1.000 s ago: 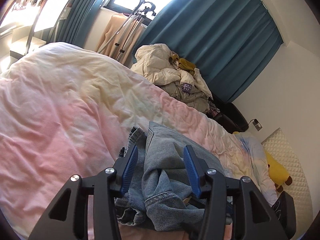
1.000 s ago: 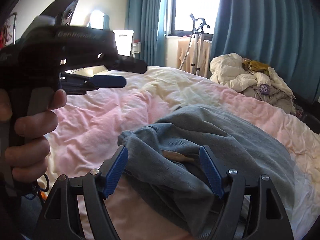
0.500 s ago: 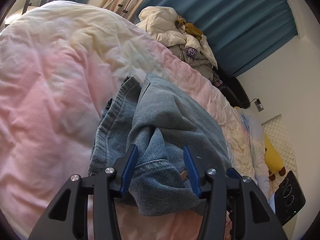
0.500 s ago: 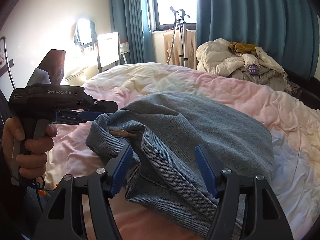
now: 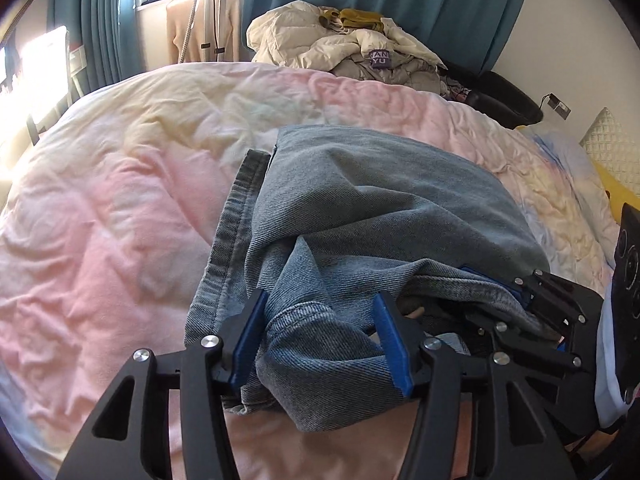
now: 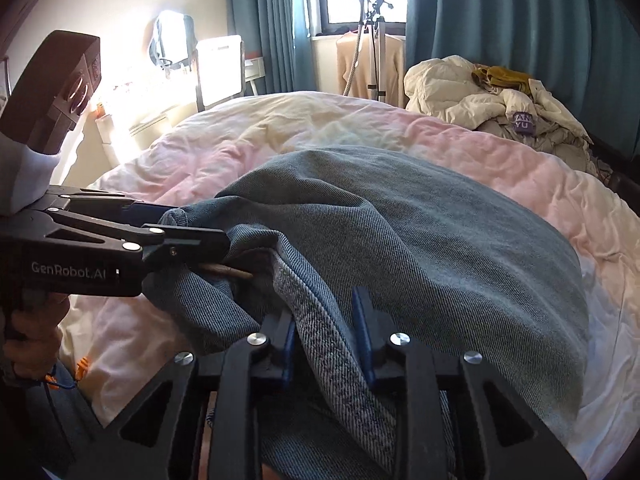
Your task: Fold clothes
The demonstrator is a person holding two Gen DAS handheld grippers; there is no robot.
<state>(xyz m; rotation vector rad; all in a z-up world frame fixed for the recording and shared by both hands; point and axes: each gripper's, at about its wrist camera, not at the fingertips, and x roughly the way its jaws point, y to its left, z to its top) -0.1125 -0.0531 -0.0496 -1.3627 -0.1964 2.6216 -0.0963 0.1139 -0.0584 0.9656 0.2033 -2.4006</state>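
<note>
We are tilting both grippers down over jeans [image 5: 380, 208] lying on near part of pink duvet [image 5: 120, 208]; left gripper [image 5: 320, 340] opening, denim bunched between spread fingers; right gripper [image 6: 326, 340] closing, pinching waistband; right view alone showing hand [image 6: 32, 340] on left handle.

"GenRobot.AI" was printed in pale letters on the black body of the left gripper [image 6: 192, 236], at the left of the right wrist view. A purple patch [image 6: 523, 122] on the far clothes pile [image 6: 480, 100] read "ANI / YU", partly hidden; no other text was legible.
</note>
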